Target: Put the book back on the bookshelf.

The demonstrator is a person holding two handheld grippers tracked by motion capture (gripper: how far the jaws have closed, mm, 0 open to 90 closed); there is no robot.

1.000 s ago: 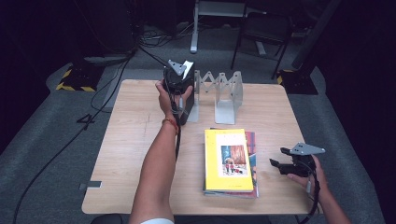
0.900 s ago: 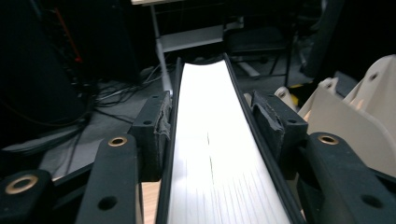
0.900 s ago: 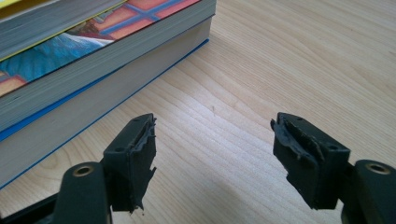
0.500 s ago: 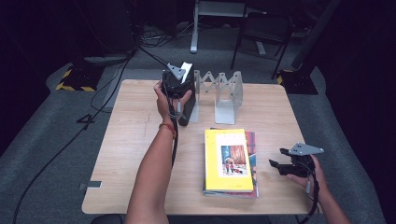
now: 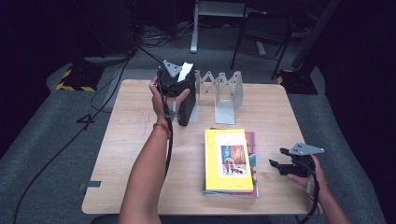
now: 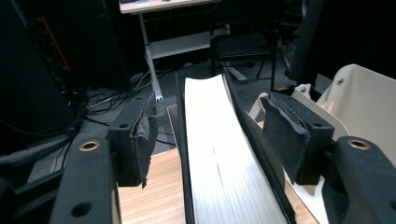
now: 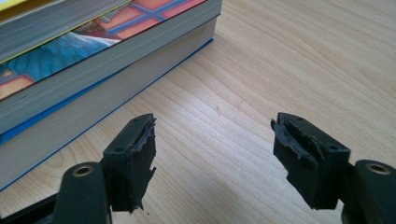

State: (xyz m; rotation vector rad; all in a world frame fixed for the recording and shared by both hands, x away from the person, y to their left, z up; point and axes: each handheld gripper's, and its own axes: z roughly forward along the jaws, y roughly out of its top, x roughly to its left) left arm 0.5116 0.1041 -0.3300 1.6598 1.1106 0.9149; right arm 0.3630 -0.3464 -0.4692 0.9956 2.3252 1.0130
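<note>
Black book (image 6: pixel 219 154) stands upright at table's far edge beside white rack (image 5: pixel 224 95), between left gripper's (image 6: pixel 210 140) spread jaws, not clamped; right gripper (image 7: pixel 217 161) open near book stack (image 5: pixel 231 161).

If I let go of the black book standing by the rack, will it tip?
Probably not at once: the black book stands upright on the table against the metal rack, which should brace one side. It looks thick, so fairly stable and heavy. The left tongs straddle it without touching, so it may already stand alone.
</note>
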